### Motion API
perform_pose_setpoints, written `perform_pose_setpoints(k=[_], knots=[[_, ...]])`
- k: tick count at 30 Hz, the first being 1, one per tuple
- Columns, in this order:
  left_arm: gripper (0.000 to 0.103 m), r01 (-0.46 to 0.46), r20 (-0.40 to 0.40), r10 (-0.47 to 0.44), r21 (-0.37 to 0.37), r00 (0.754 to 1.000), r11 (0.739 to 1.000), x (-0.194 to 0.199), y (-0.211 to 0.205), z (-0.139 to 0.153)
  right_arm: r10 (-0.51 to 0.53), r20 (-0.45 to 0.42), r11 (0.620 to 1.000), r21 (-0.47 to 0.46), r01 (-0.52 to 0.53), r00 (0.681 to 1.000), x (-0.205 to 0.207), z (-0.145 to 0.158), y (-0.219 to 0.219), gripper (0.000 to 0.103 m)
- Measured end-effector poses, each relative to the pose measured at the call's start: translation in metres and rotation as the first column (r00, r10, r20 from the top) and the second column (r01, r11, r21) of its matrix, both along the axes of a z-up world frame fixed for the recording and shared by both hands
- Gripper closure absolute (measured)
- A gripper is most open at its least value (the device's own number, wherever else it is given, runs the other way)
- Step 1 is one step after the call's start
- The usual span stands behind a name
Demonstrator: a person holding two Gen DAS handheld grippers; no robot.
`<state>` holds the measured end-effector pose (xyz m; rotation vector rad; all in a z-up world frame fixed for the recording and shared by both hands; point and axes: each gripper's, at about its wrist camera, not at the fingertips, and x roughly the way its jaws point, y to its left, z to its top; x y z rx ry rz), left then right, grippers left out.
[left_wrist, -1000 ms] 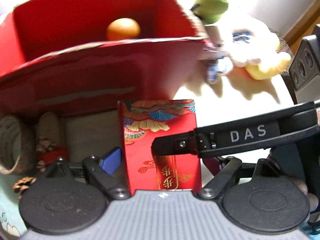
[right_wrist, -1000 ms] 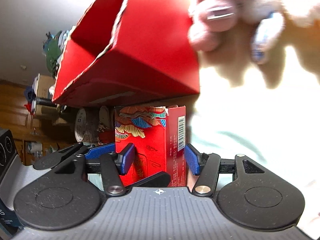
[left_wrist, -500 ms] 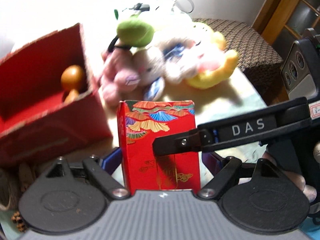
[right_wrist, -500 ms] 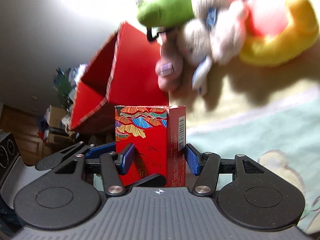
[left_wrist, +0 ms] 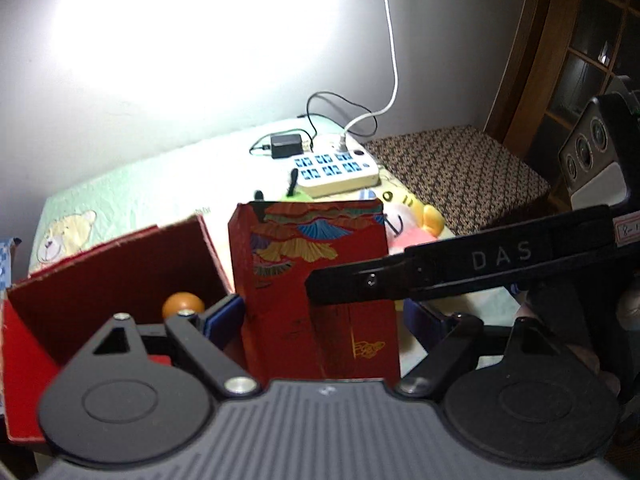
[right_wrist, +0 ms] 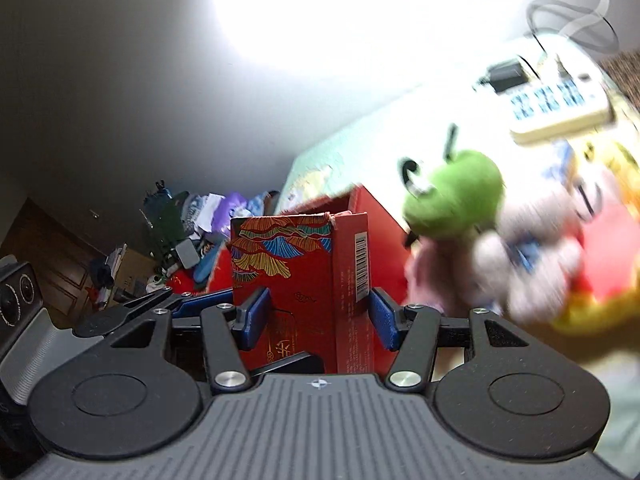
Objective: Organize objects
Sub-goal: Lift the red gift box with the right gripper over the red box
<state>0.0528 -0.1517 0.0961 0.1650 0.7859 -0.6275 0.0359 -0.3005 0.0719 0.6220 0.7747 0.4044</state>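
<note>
A red box with fan patterns [left_wrist: 304, 256] hangs upright above the table, held from two sides. My left gripper [left_wrist: 322, 316] is shut on its broad face, blue pads against both edges. My right gripper [right_wrist: 318, 316] is shut on it across the narrower way, one pad beside the barcode side [right_wrist: 360, 260]. In the left wrist view a black finger of the right gripper, marked DAS [left_wrist: 480, 264], crosses in front of the box. Below and to the left sits an open red carton [left_wrist: 120, 272] with an orange ball [left_wrist: 182, 304] inside.
Plush toys lie right of the carton: a green one [right_wrist: 456, 196] and a yellow and pink one [left_wrist: 416, 220]. A white power strip [left_wrist: 340, 168] with cables sits at the table's back, near the wall. A patterned seat [left_wrist: 460, 172] stands at the right.
Both grippers have risen with the red box still held and tilted upward. The carton and plush toys have dropped lower in view; the wall and power strip now show.
</note>
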Motion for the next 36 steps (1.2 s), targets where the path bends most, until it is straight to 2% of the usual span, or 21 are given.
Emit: perform_pose_setpoints(k=[7,10,14,18,27,36], knots=[[0.017,-0.082,0.074,0.083,-0.010,0.994,0.997,0.044,0.064,0.022,0.064,0.028,0.998,-0.022,-0.064,0.998,0.058,0.023,0.057,0.046],[0.017,-0.121,0.061,0.121,-0.010,0.991,0.993,0.066,0.093,0.018,0.096,0.022,0.994,-0.059,-0.095,0.995,0.081,0.022,0.087,0.046],[0.017,-0.153,0.004,0.153,-0.009,0.988,0.988,0.091,0.126,0.000,0.129,-0.032,0.987,-0.089,-0.131,0.991,0.105,0.004,0.120,0.046],[0.017,-0.162,-0.069,0.163,0.014,0.984,0.987,0.104,0.147,-0.033,0.145,-0.119,0.981,-0.113,-0.158,0.982,0.124,-0.022,0.145,0.045],[0.017,-0.124,-0.257,0.140,0.080,0.956,0.989,0.139,0.151,-0.105,0.146,-0.302,0.955,-0.204,-0.214,0.942,0.144,-0.074,0.174,0.045],[0.017,-0.100,-0.377,0.132,0.105,0.917,0.989,0.156,0.144,-0.133,0.126,-0.385,0.945,-0.233,-0.229,0.914,0.152,-0.091,0.173,0.046]])
